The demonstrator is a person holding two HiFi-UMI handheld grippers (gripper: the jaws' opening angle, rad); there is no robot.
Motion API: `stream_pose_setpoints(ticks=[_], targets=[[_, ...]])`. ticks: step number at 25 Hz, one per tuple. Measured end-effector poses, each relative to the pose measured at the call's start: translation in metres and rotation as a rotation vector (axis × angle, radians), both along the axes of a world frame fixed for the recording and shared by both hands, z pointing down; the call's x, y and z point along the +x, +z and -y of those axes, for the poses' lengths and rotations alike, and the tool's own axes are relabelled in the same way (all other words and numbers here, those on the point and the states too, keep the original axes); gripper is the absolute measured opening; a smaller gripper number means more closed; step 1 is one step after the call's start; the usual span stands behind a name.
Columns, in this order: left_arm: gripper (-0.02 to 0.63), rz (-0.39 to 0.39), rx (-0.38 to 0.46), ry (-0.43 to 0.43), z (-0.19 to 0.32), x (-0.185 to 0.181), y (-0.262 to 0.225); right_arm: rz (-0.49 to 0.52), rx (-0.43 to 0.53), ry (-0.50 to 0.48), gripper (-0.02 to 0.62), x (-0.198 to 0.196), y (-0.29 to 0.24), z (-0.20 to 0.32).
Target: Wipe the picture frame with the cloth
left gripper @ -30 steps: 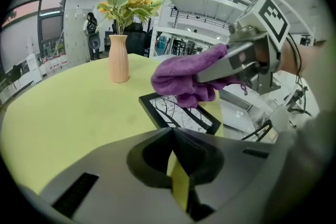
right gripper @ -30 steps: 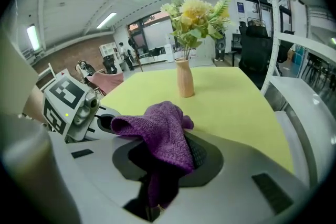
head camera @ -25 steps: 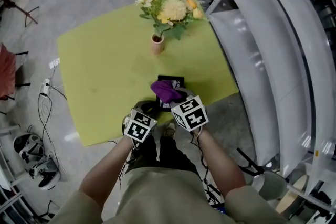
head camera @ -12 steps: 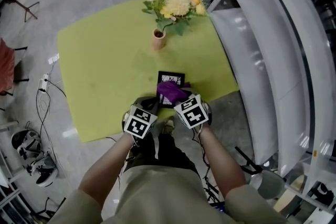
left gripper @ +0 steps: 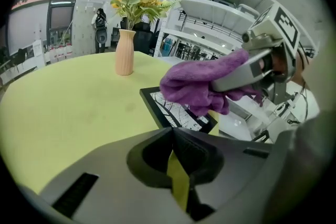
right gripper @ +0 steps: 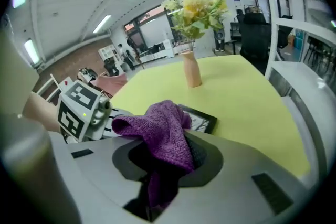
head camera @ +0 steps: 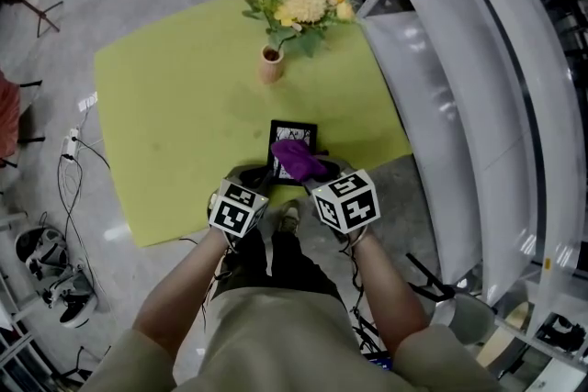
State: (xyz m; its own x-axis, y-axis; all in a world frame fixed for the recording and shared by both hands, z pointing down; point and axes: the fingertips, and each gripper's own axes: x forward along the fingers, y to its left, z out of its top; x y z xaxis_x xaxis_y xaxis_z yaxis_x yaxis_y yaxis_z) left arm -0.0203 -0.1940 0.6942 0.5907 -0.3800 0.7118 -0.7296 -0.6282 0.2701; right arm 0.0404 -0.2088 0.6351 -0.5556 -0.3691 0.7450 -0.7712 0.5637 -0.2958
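My right tongs [right gripper: 173, 161]: clamped on the purple cloth [right gripper: 160, 131]. A bunched fold stands up out of the jaws and the rest hangs down between them. My left tongs [left gripper: 173, 147]: jaws brought together, nothing held. Only a thin sliver of yellow-green shows at the seam.

The picture frame [head camera: 294, 131]: black border, pale print with dark lines. It lies flat on the yellow-green surface [head camera: 175, 124] close to its near edge, toward the near right corner. The cloth sits over the near half of the frame; the far half is uncovered. In the left gripper view the lowest folds look to be at the glass, but I cannot confirm contact from that angle.

The left tongs are just beside the frame's near left corner, not gripping it. Both tongs are side by side at the near edge.

The vase [head camera: 269, 66] with yellow and white flowers [head camera: 294, 3]: upright near the far edge, well apart from the frame. White shelving [head camera: 478, 106] stands along the right edge
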Motion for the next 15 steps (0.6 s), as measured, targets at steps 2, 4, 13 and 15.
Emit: stream_pose_setpoints(ticks=[2,4,13,15], targets=[[0.009,-0.001,0.002,0.004,0.000,0.001,0.000,0.000,-0.031,-0.032,0.095,-0.020,0.010,-0.009],[0.009,0.005,0.006,0.012,-0.001,0.002,0.000,-0.018,-0.071,-0.035,0.095,-0.031,0.029,-0.019],[0.010,0.032,0.016,0.039,0.001,0.001,0.000,-0.114,-0.072,-0.069,0.094,-0.020,0.056,-0.041],[0.011,0.045,0.038,0.049,0.001,0.002,0.000,-0.138,-0.068,-0.041,0.094,0.000,0.057,-0.043]])
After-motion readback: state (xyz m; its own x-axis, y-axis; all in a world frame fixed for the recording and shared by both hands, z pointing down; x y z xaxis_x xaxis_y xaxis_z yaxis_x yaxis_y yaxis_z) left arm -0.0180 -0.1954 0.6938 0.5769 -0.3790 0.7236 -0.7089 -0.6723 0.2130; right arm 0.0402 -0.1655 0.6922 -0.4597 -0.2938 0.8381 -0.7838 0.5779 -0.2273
